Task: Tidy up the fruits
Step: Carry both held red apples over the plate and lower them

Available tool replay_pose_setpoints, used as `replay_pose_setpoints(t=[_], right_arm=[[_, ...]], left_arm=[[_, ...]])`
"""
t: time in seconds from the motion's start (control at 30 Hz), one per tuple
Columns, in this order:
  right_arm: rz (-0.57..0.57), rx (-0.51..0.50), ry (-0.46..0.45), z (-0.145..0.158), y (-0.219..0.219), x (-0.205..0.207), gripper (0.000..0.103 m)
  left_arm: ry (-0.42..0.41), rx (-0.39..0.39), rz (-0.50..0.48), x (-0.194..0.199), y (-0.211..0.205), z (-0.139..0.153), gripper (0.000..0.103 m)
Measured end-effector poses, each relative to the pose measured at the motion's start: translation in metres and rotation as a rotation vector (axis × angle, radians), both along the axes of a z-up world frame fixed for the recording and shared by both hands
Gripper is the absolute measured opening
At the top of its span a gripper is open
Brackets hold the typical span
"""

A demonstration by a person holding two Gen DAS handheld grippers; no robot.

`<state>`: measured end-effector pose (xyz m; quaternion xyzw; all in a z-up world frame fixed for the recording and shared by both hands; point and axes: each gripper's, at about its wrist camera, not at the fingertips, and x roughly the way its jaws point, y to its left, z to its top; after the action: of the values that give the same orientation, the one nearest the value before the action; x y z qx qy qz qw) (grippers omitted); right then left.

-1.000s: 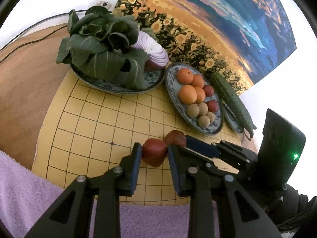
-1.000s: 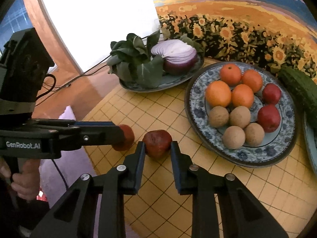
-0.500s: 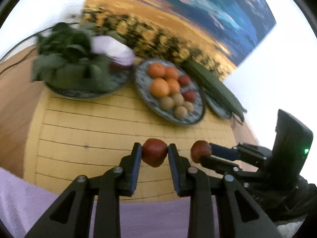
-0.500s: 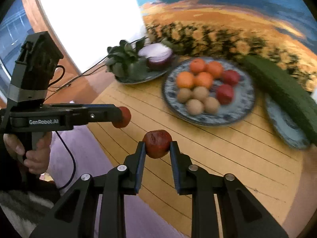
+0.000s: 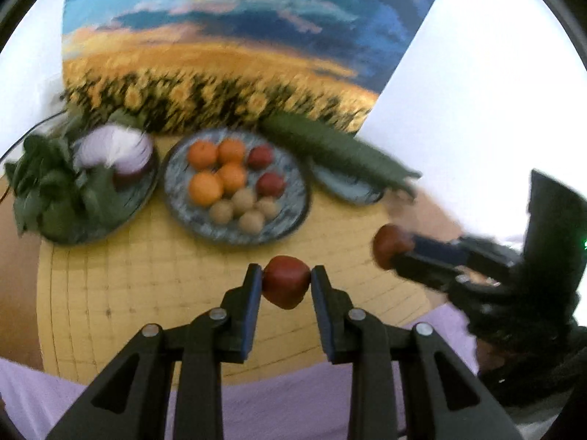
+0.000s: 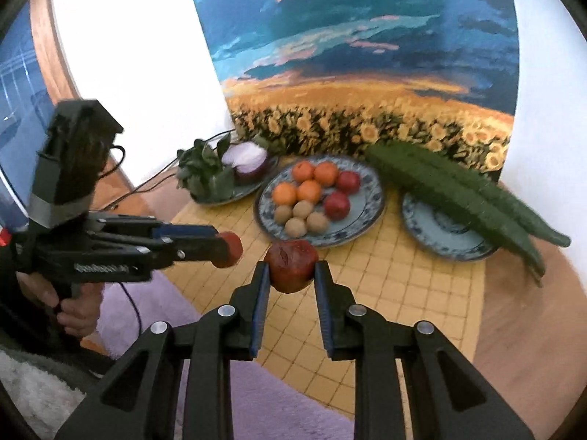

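Each small red fruit is judged to be light, rounded and fairly firm but easily bruised and apt to roll, so it is best taken across its widest part with moderate pressure. One red fruit [image 5: 286, 281] is clamped between the narrowly parted jaws of the left gripper [image 5: 286, 286], held in the air in front of the fruit plate [image 5: 293, 216]. A second, scarred red fruit [image 6: 291, 264] is pinched at its middle by the right gripper [image 6: 291, 275], raised just short of the fruit plate's near rim.
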<state>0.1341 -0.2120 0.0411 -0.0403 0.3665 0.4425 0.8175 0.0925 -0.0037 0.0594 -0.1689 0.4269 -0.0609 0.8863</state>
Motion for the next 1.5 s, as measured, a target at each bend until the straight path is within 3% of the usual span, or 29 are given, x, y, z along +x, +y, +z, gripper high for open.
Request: replay_pose_setpoints(t=[0.2, 0.63, 0.97, 1.5], right_arm=[[-0.031, -0.032, -0.077, 0.013, 0.005, 0.011, 0.026], [-0.028, -0.009, -0.034, 0.005, 0.03, 0.044, 0.026], [-0.045, 0.0, -0.005, 0.001, 0.04, 0.069, 0.026], [-0.088, -0.038, 0.047, -0.023, 0.053, 0.106, 0.026]], left_arm=[[-0.049, 0.018, -0.017, 0.022, -0.004, 0.02, 0.029], [-0.061, -0.011, 0.008, 0.061, 0.013, 0.017, 0.029], [-0.01, -0.064, 0.039, 0.094, 0.034, -0.001, 0.028], [0.051, -0.046, 0.045, 0.115, 0.026, -0.028, 0.028]])
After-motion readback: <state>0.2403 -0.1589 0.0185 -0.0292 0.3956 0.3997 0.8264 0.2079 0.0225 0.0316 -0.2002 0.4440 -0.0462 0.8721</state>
